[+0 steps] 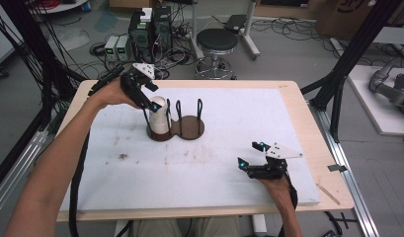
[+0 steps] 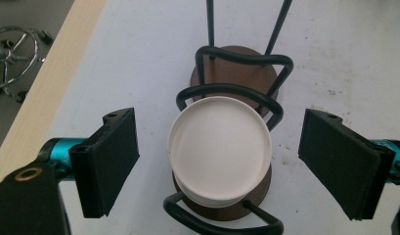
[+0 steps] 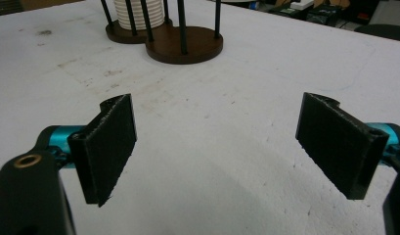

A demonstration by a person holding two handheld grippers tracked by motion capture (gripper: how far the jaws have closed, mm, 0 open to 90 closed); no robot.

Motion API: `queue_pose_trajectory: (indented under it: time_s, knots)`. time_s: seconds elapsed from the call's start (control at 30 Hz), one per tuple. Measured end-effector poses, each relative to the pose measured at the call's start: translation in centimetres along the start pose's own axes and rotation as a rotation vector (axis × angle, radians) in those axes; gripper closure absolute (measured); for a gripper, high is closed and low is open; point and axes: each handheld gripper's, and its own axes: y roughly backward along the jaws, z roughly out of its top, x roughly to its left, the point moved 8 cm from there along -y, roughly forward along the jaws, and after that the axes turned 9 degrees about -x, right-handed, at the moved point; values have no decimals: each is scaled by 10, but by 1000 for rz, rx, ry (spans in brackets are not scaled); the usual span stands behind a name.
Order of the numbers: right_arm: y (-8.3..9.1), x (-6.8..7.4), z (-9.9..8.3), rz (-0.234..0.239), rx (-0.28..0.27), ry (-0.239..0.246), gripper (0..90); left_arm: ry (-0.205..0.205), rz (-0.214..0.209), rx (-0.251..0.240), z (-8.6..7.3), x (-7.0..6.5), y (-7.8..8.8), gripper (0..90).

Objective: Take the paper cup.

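Observation:
A stack of white round discs (image 1: 159, 116) stands in the left bay of a dark wooden holder (image 1: 192, 128) with upright black wire loops; the right bay is bare. My left gripper (image 1: 151, 98) hangs over the stack, pointing down. In the left gripper view the stack's top (image 2: 219, 147) lies between the two pads (image 2: 112, 156), which stand wide apart and clear of it, so the left gripper (image 2: 219, 161) is open. My right gripper (image 1: 251, 153) rests low at the front right, open and empty. Its own view has the right gripper (image 3: 217, 147) facing the holder (image 3: 185, 46) and stack (image 3: 139, 12) far off.
A white mat (image 1: 214, 163) covers most of the wooden table (image 1: 308, 128). Beyond the far edge stand a black stool (image 1: 217, 42) and computer boxes (image 1: 150, 29) among cables. Black frame posts (image 1: 347, 69) rise at both sides.

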Motion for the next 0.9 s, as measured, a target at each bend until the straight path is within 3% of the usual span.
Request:
queue_pose_trajectory:
  time_s: [0.03, 0.17, 0.47, 0.7, 0.9]
  knots:
    - [0, 0, 0, -1, -1, 1, 155, 8, 11, 25, -1, 2, -1, 168]
    - [0, 0, 0, -1, -2, 1, 155, 14, 17, 41, -1, 4, -3, 172]
    - [0, 0, 0, -1, -2, 1, 155, 18, -13, 88, -4, 2, -11, 212]
    - [0, 0, 0, -2, -1, 5, 155, 28, -31, 113, -6, 0, -12, 343]
    - [-1, -1, 0, -3, 0, 8, 154, 41, -27, 115, -6, 0, -11, 349]
